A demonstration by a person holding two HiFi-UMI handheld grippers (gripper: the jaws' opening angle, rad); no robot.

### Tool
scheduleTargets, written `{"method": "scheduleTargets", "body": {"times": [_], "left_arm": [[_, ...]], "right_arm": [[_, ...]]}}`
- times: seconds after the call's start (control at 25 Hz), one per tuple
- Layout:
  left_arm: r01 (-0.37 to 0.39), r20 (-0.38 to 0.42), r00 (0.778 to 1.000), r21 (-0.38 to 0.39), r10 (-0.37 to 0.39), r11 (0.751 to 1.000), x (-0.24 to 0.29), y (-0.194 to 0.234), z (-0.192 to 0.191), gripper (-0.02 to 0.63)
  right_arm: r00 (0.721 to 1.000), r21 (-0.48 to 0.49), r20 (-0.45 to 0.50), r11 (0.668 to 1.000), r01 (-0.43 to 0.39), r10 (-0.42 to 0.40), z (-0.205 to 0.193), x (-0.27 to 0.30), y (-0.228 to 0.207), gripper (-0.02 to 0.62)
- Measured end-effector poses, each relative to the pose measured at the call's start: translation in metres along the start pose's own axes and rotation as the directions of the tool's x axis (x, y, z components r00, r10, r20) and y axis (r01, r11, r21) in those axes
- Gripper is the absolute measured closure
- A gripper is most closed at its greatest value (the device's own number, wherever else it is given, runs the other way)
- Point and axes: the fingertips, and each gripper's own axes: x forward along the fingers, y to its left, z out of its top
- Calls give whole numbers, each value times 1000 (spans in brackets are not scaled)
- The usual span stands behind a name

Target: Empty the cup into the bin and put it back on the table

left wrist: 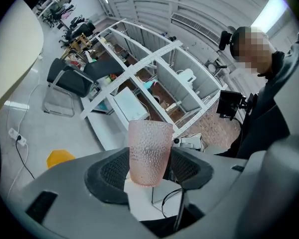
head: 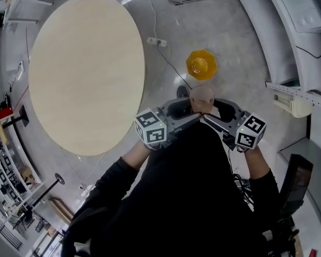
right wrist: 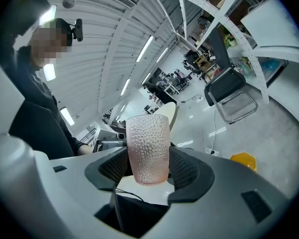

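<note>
Head view: the left gripper (head: pixel 186 111) and right gripper (head: pixel 218 111) meet in front of the person's chest, both on one cup (head: pixel 202 97), which is held in the air above the floor. Left gripper view: ribbed black pads (left wrist: pixel 114 171) are closed against the cup's lower sides. Right gripper view: same condition, jaws clamped on the cup from the opposite side. Cup: translucent pink, dimpled wall, slightly tapered. Long axis upright in both gripper views, wide mouth up, narrow base down between the pads. Beyond the cup, a yellow bin (head: pixel 201 64) stands on the grey floor. The round pale table (head: pixel 85 68) lies to the left, well apart from the cup
</note>
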Motion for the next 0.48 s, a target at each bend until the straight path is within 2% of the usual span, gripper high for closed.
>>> {"method": "scheduleTargets", "body": {"times": [0.48], "left_arm": [[42, -118, 992, -44, -47, 998, 26, 84, 21, 331]], "right_arm": [[998, 73, -8, 995, 70, -70, 8, 41, -78, 333]]}}
